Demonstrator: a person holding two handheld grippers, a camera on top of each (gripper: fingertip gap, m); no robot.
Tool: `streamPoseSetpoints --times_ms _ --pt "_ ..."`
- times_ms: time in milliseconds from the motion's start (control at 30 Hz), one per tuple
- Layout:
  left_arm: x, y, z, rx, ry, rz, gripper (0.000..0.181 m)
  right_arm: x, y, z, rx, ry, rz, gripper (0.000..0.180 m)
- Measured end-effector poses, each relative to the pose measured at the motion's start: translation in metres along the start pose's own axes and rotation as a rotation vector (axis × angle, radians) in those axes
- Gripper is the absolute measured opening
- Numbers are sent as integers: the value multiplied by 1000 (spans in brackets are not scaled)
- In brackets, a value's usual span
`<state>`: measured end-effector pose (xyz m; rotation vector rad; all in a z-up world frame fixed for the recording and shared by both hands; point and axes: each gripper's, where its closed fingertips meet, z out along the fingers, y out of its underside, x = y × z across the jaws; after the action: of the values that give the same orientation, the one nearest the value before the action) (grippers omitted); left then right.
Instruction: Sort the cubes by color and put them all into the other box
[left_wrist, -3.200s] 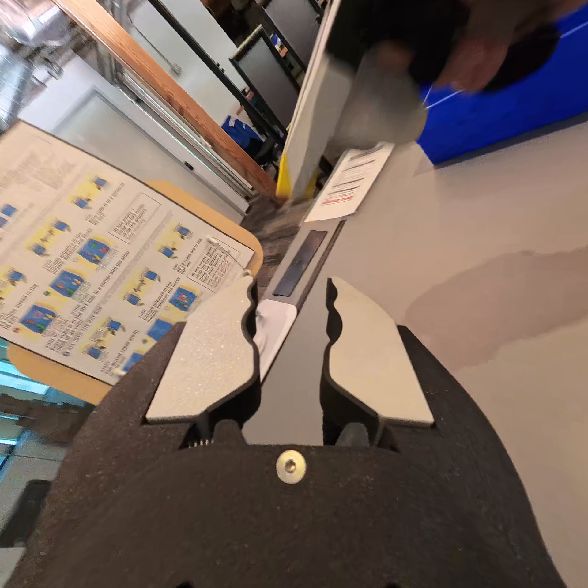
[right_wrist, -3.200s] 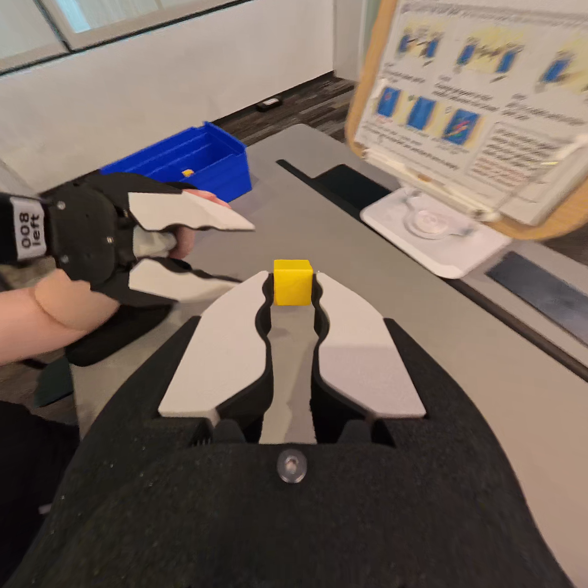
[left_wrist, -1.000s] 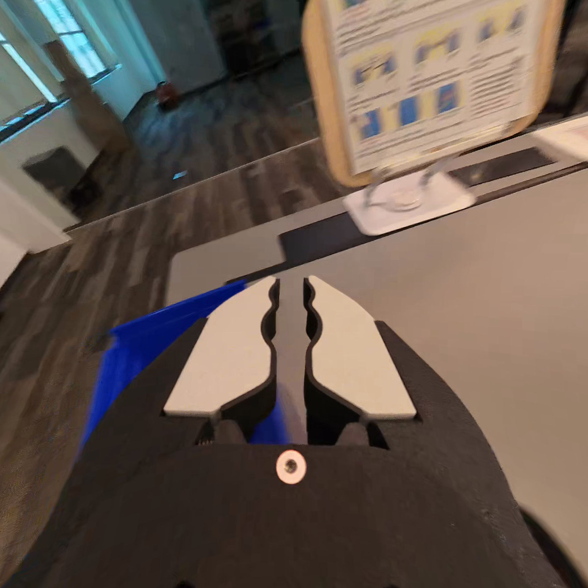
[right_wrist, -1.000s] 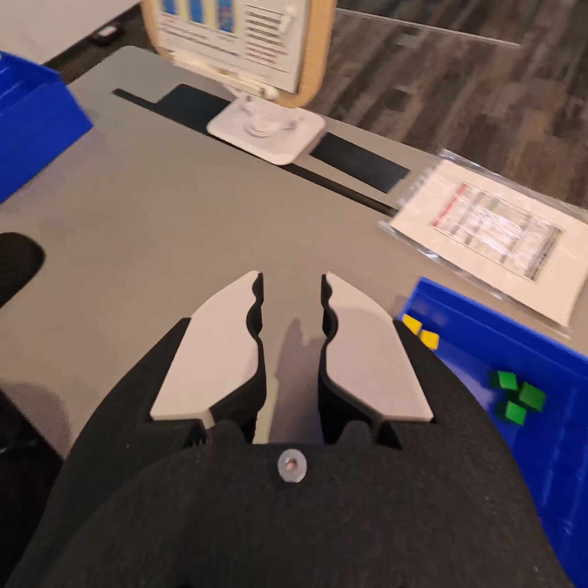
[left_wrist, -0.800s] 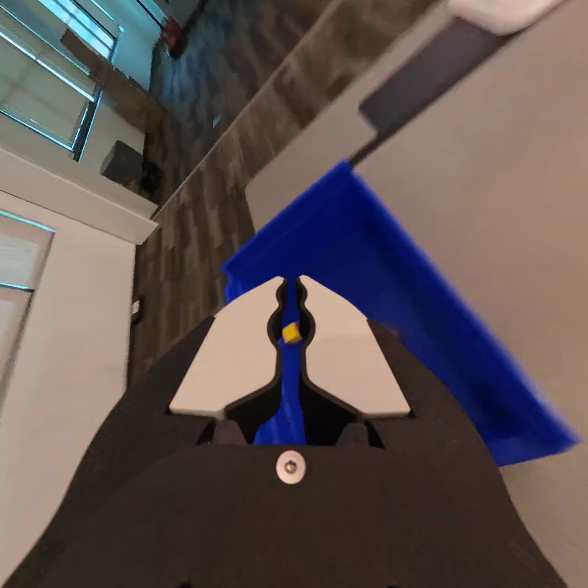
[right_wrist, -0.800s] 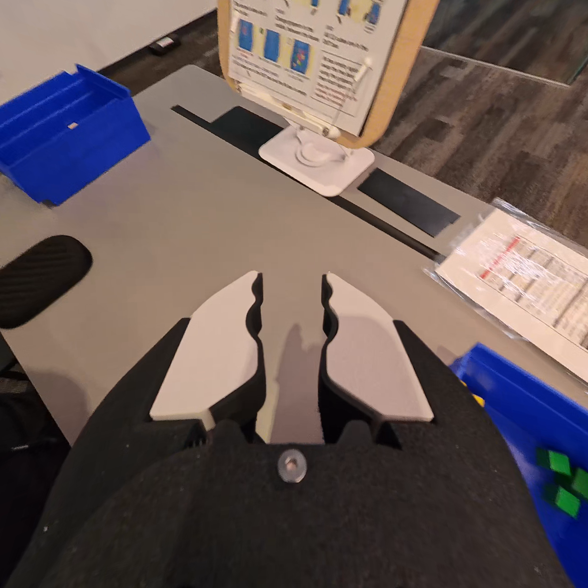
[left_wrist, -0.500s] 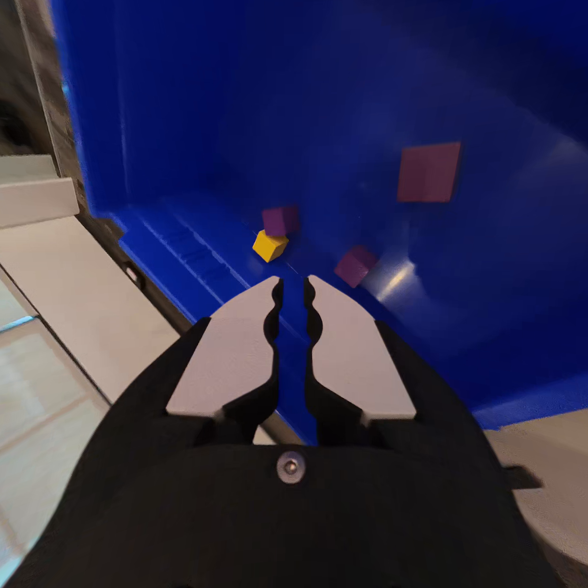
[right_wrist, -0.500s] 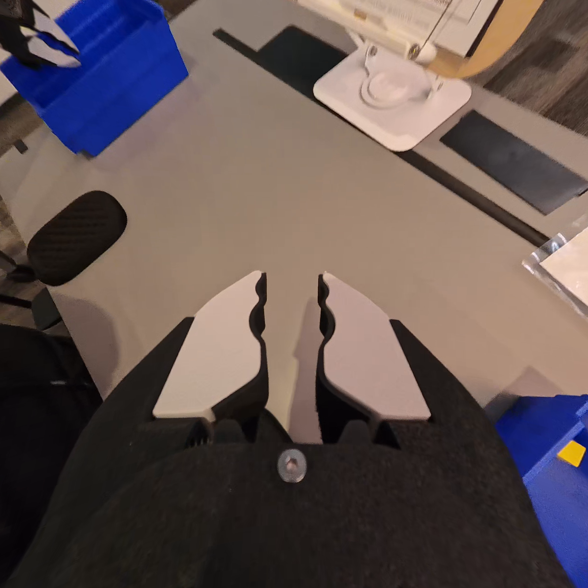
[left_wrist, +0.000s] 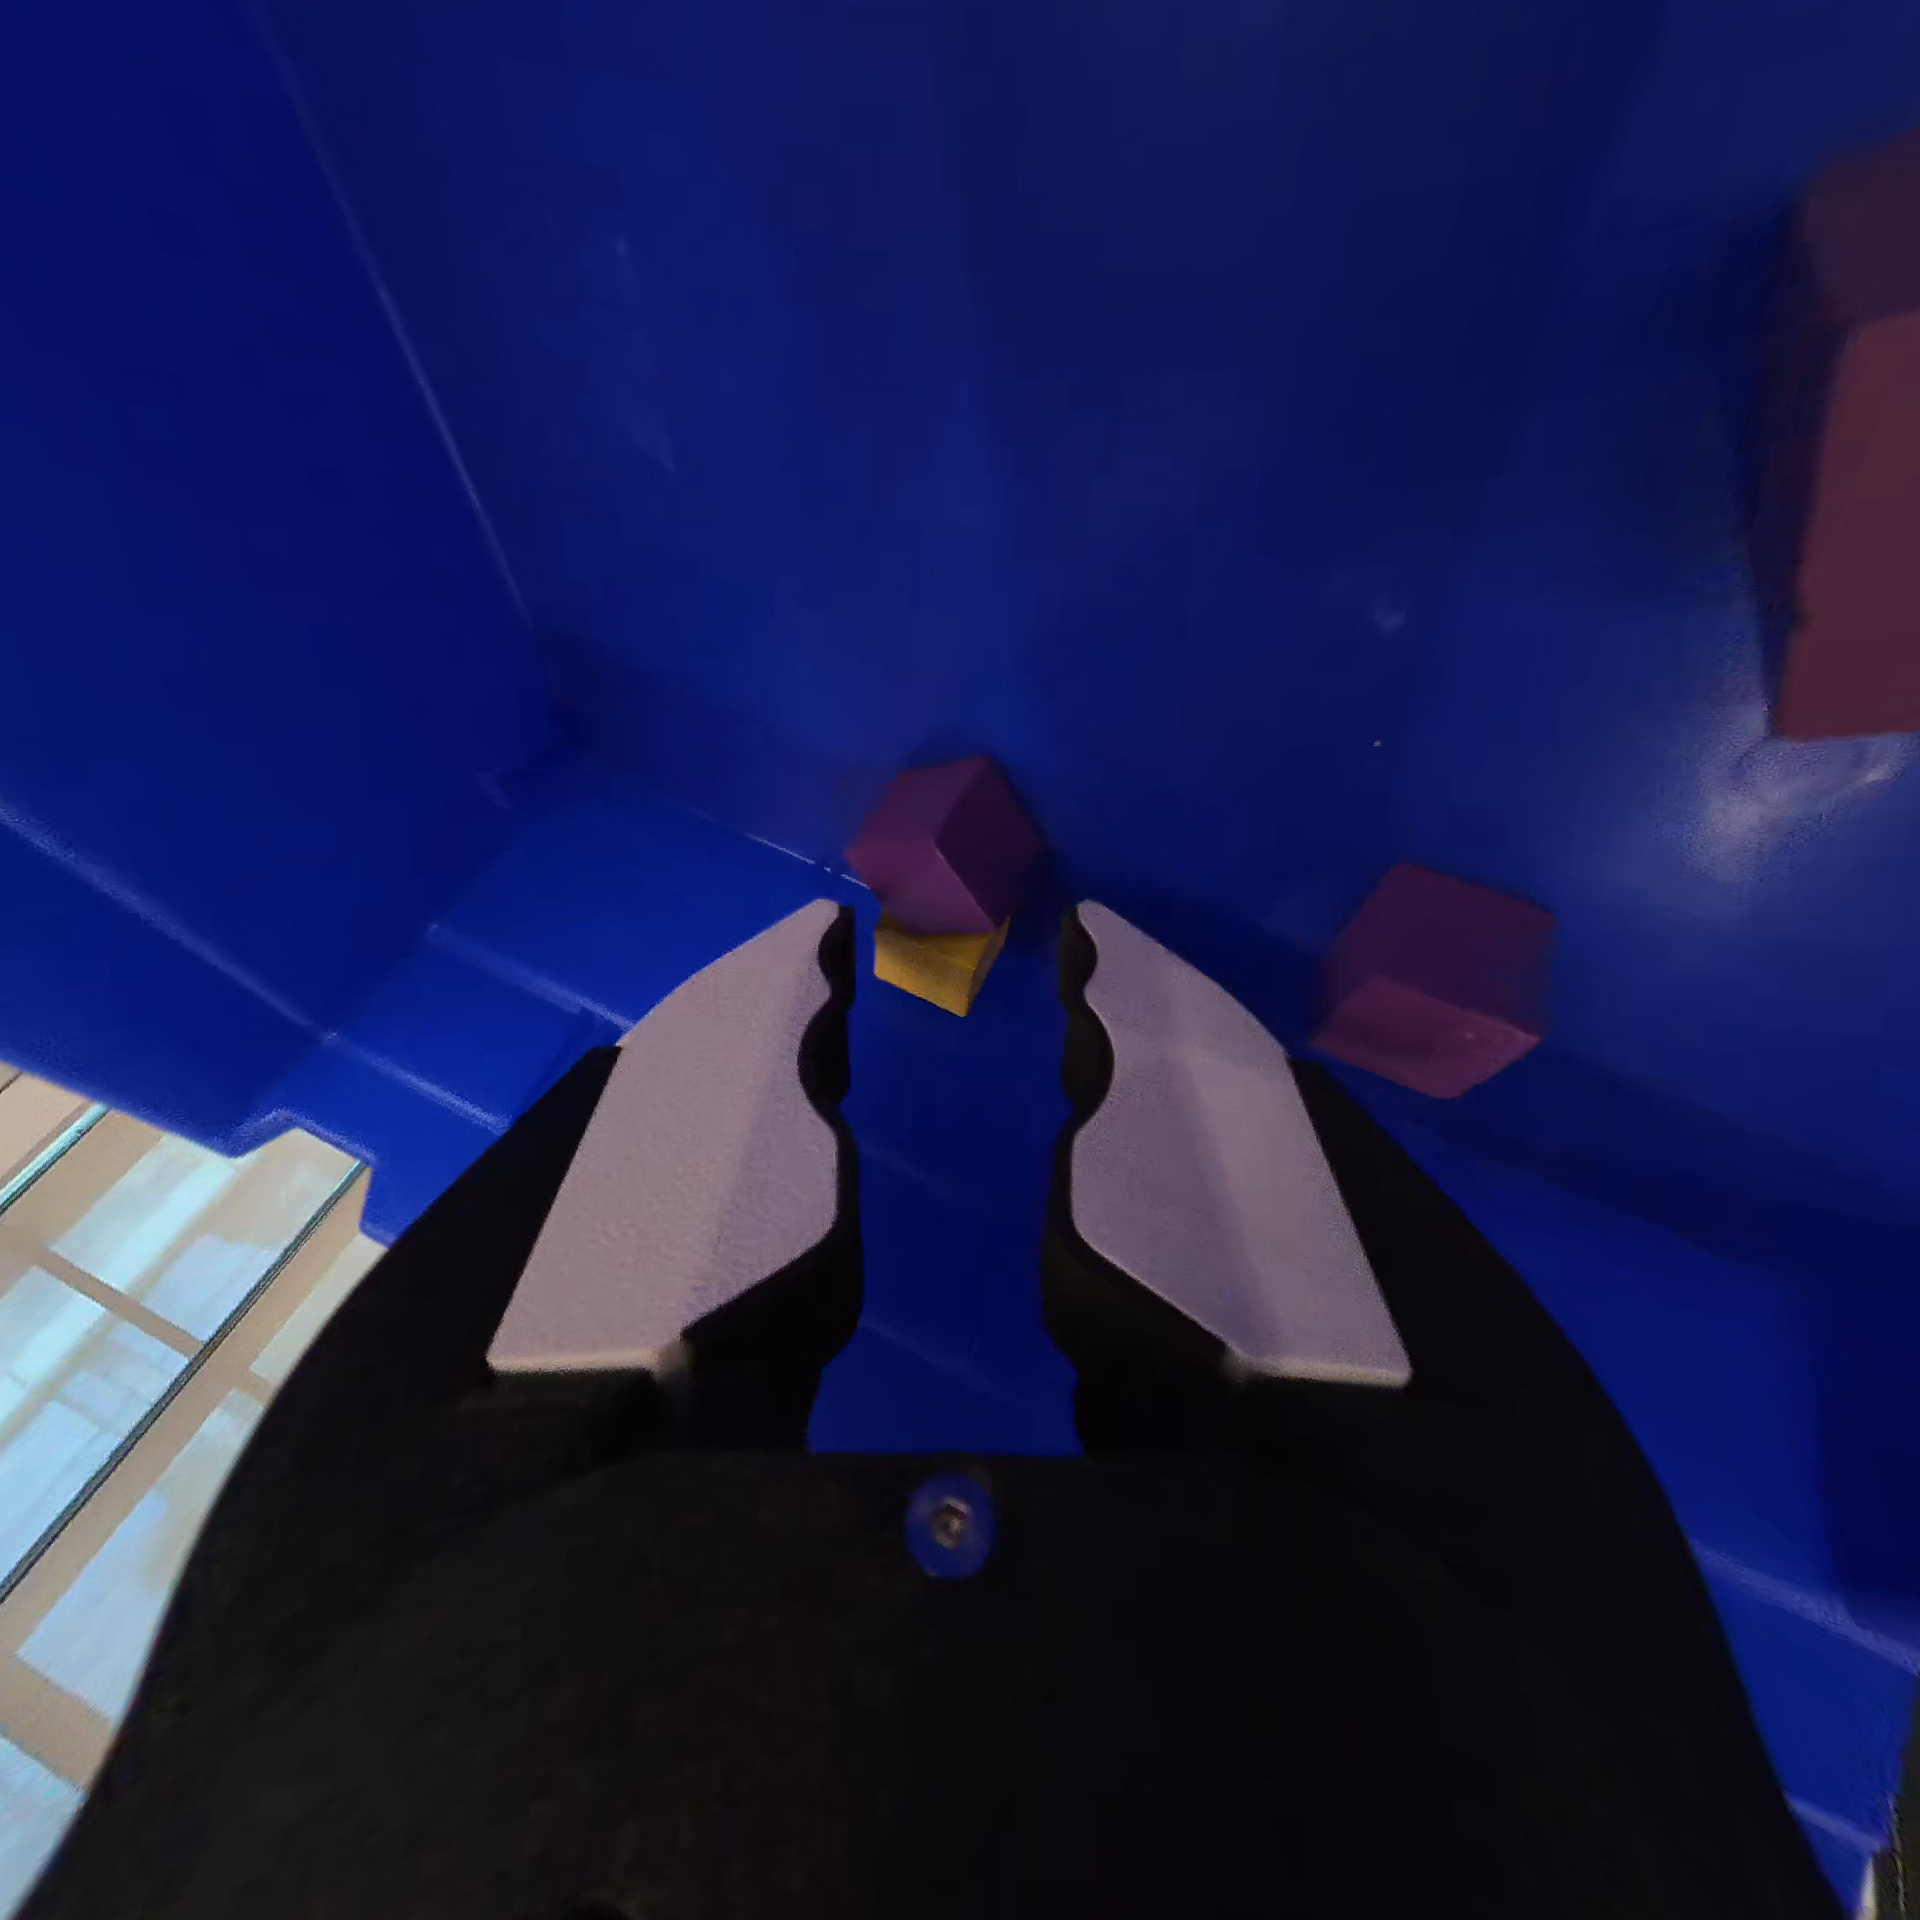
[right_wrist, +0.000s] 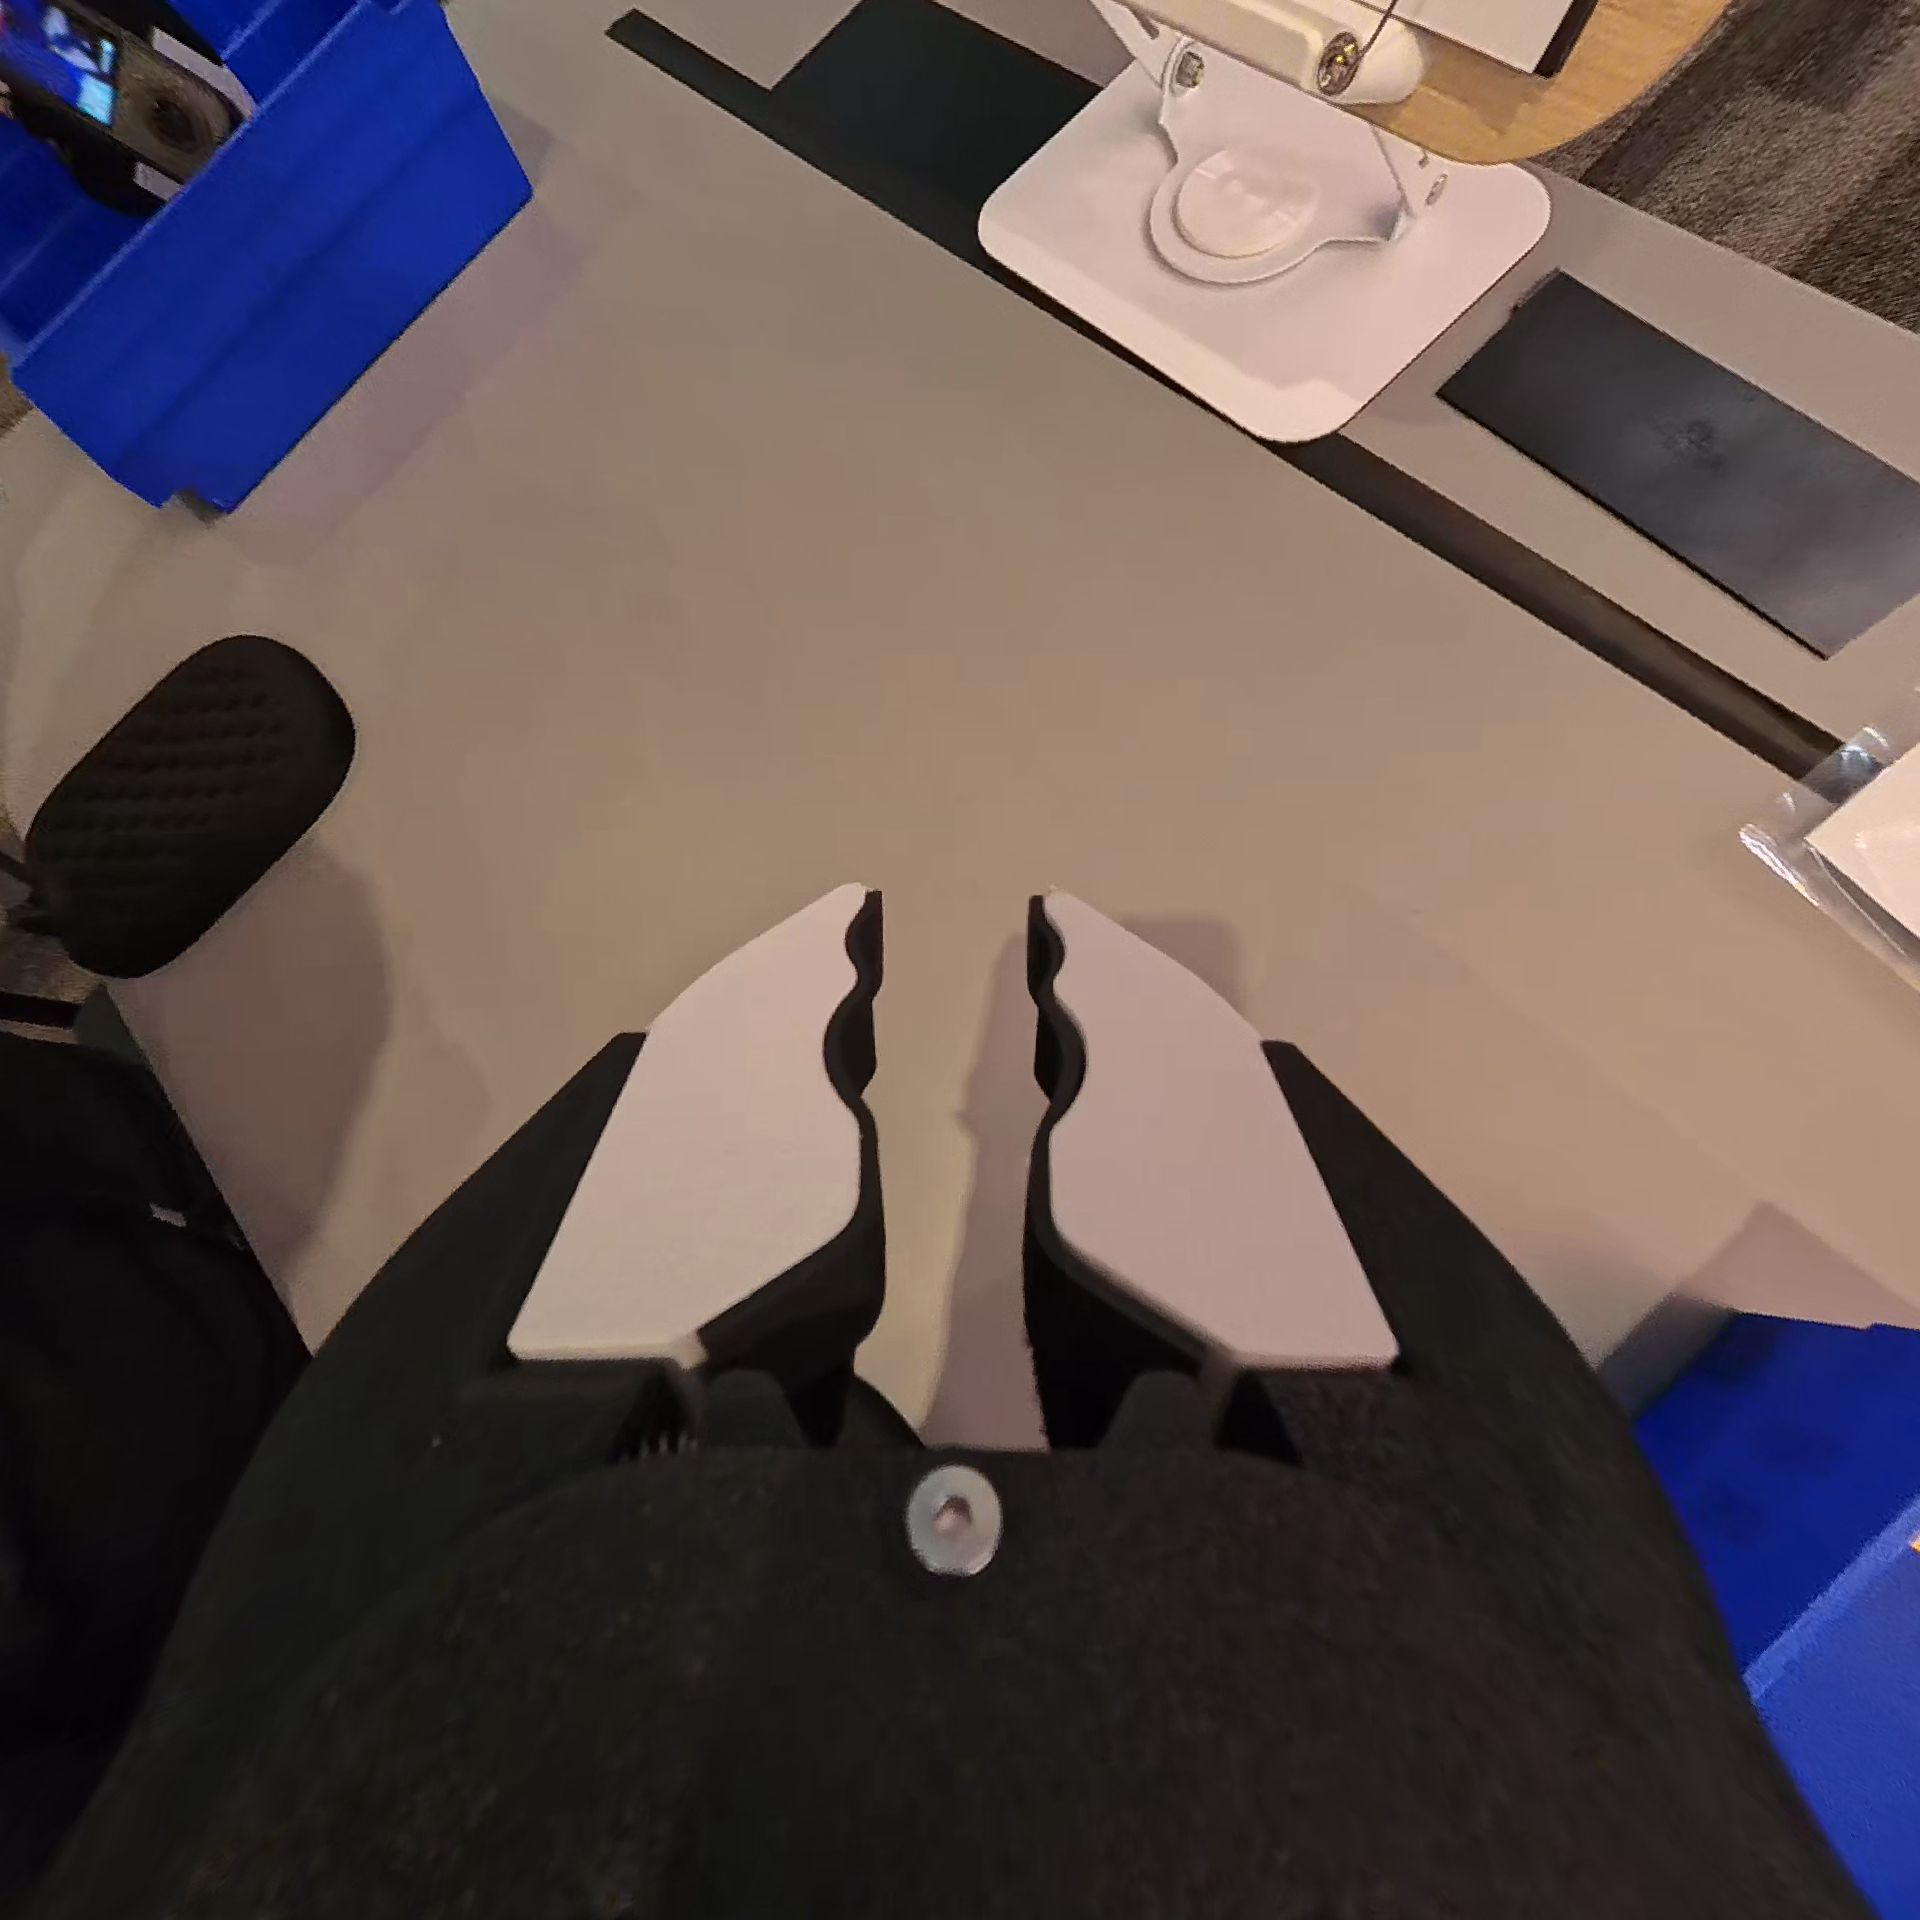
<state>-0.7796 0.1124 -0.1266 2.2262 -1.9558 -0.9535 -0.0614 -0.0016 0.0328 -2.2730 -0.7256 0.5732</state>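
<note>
Reaching down into the blue box (left_wrist: 935, 416), the left hand-held gripper (left_wrist: 951, 940) points its two fingers at a yellow cube (left_wrist: 935, 971) in the corner. Its fingers are spread apart and hold nothing; the gap looks a bit wider than the cube, so I think it is lined up to pinch it. A purple cube (left_wrist: 935, 847) leans on top of the yellow one, so it may get bumped or grabbed by mistake. Another purple cube (left_wrist: 1434, 982) lies just to the right, and a third one (left_wrist: 1849, 520) shows blurry at the right edge. The gripper tilts steeply down into the box, with its tips just short of the yellow cube. The right hand-held gripper (right_wrist: 956, 909) hangs over the bare grey counter (right_wrist: 831, 520), pointing down at it. Its fingers are a little apart and empty, so it seems to be waiting its turn. The other box (right_wrist: 1818, 1507) sits by its right side, with only a small yellow bit showing at the picture's edge. The first box shows far off at the top left, well apart from it.
</note>
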Motion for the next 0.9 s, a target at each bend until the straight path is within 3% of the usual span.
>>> streamPoseSetpoints --times_ms 567,767,900 --pt "0 13 13 -200 103 105 24 -1 12 17 -107 0 -36 26" --pt "-22 26 -17 -128 -35 -56 23 -3 10 15 -95 -11 -45 25" --pt "-55 16 -78 132 -247 -272 22 -7 8 17 -93 -18 -61 25"
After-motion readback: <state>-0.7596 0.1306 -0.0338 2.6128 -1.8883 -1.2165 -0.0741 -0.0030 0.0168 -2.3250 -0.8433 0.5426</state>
